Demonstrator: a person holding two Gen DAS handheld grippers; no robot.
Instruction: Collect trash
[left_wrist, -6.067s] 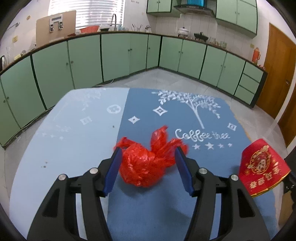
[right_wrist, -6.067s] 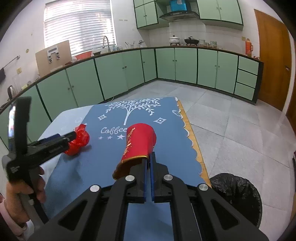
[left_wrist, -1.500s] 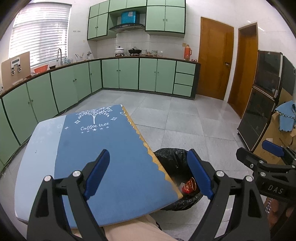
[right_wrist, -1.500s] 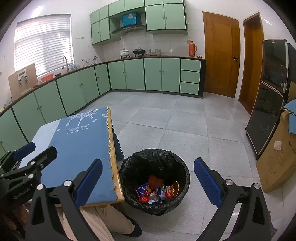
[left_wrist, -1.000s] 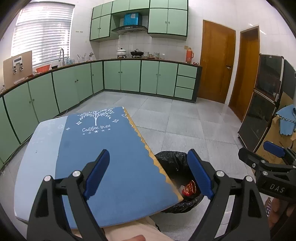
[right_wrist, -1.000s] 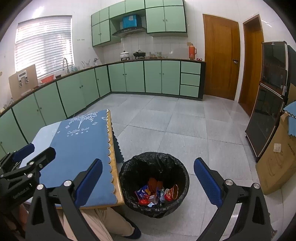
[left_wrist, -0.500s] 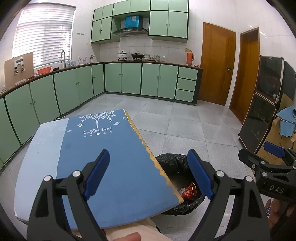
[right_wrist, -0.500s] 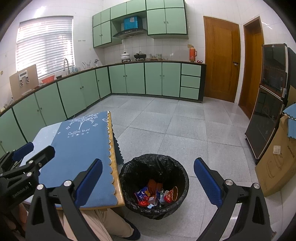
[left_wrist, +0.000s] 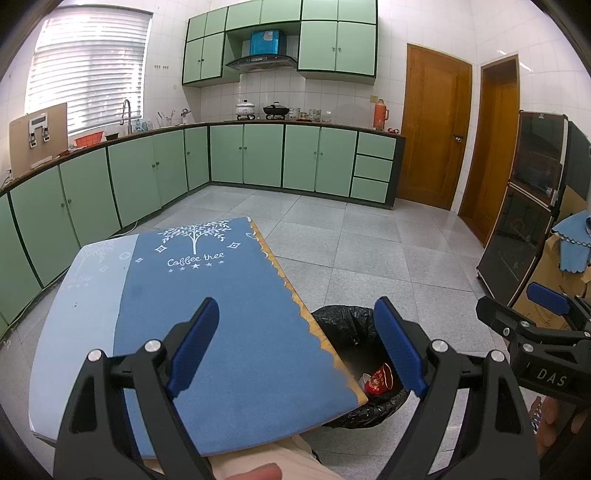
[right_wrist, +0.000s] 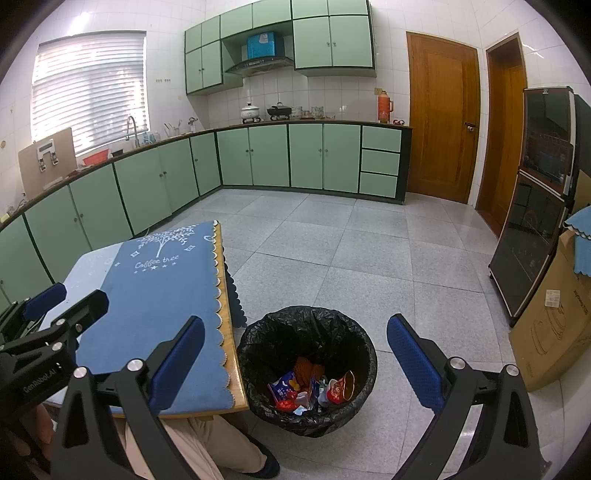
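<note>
We see the trash (right_wrist: 314, 387) lying in the bottom of the black-lined bin (right_wrist: 258, 350): a crumpled red cup (right_wrist: 338, 389), a blue and red wrapper (right_wrist: 282, 389) and an orange piece among them. The bin stands on the grey tiled floor (right_wrist: 369, 258), just beside the edge of the table (right_wrist: 242, 397). A blue cloth (right_wrist: 155, 295) printed with a white tree covers the tabletop. Our right gripper (right_wrist: 295, 363) hangs above the bin with its jaws spread wide and nothing between them. Our left gripper (left_wrist: 295, 347) is over the table's near corner, jaws likewise wide apart and empty. Below the table edge we make out tan trousers (right_wrist: 207, 439) and a dark shoe (right_wrist: 266, 463).
</note>
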